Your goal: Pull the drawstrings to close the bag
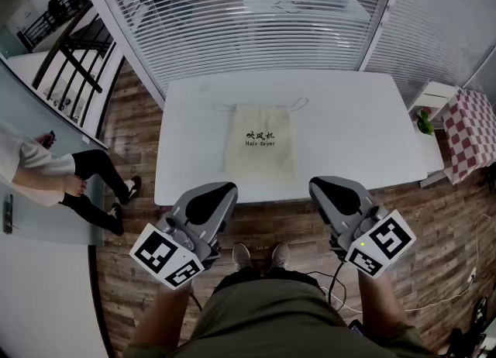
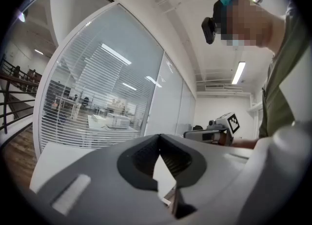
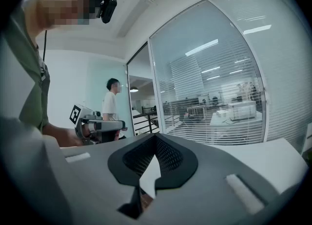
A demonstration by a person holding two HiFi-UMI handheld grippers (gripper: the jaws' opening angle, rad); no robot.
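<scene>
Your white worktop takes up most of the head view. The bag lies flat roughly in the middle of it. It's beige with dark print on the front, and its mouth is on the side away from you.

Everything else I'll place off that bag. Your left claw hangs on your side of the bag and a bit to its left, not touching it. Your right claw mirrors it, on your side of the bag and off to its right. Both are clenched on nothing. In each gripper view the jaws meet at the tips with no cloth or cord between them.

The drawstrings stick out as small slack loops at the bag's two far corners. They're well apart from both claws.
</scene>
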